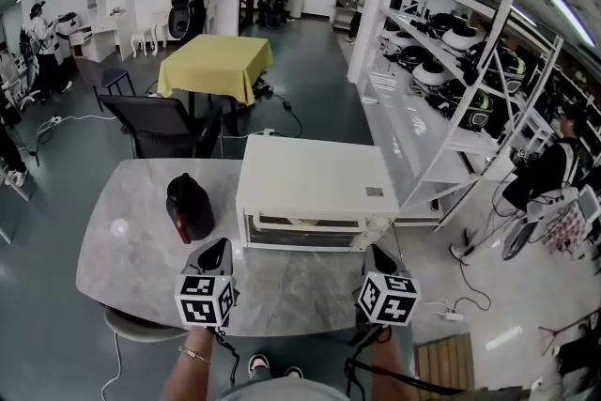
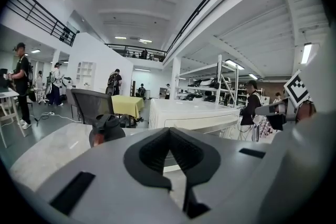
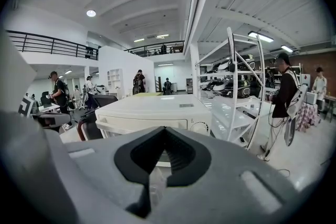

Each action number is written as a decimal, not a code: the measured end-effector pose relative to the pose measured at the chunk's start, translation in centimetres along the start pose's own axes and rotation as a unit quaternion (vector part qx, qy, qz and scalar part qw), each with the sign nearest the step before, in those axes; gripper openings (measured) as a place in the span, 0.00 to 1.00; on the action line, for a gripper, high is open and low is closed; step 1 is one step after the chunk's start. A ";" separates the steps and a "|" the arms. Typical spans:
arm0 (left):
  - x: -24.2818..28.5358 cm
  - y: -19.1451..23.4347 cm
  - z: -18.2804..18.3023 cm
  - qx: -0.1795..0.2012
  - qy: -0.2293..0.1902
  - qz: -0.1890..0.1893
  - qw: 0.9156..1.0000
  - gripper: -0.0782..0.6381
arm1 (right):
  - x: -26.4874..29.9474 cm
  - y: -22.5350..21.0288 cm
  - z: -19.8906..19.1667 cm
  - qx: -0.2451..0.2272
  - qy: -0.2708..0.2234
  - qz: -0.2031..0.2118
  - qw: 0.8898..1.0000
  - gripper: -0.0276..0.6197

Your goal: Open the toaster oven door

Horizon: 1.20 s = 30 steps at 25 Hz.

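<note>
The white toaster oven (image 1: 315, 178) stands on the grey marble table (image 1: 131, 272) with its glass door (image 1: 305, 230) closed and facing me. My left gripper (image 1: 218, 247) hovers over the table just in front of the oven's left corner, its jaws shut and empty. My right gripper (image 1: 378, 254) is shut with nothing in it, in front of the oven's right corner. The left gripper view looks past the left gripper (image 2: 169, 131) to the oven (image 2: 194, 113). Beyond the right gripper (image 3: 165, 131) in its own view are the oven's handle (image 3: 113, 126) and a dial (image 3: 201, 127).
A dark red and black jug-like object (image 1: 190, 207) stands left of the oven, a small white thing (image 1: 118, 227) further left. Behind the table are a black chair (image 1: 155, 122) and a yellow table (image 1: 214, 61). White shelving (image 1: 441, 61) runs along the right; people stand around.
</note>
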<state>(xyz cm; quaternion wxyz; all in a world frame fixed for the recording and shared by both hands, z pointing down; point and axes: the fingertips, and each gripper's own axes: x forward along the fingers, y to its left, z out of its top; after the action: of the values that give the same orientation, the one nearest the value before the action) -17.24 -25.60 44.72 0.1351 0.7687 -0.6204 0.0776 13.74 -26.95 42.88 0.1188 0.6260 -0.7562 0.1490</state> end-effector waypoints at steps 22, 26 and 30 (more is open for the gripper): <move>-0.3 1.0 -1.4 0.004 0.010 0.017 1.000 0.12 | 2.8 -0.2 0.2 0.011 -0.006 0.008 1.000 0.15; -0.4 1.8 -1.7 -0.004 0.013 0.024 1.000 0.12 | 3.5 -0.3 0.2 0.010 0.003 0.005 1.000 0.20; -0.3 2.7 -2.3 -0.014 0.017 0.032 0.999 0.12 | 4.5 -0.5 0.2 0.011 0.015 0.002 1.000 0.26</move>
<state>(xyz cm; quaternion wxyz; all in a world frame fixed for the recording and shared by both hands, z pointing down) -19.77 -25.19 47.11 0.1536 0.7453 -0.6431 0.0860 13.40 -31.21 44.42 0.1233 0.6230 -0.7542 0.1668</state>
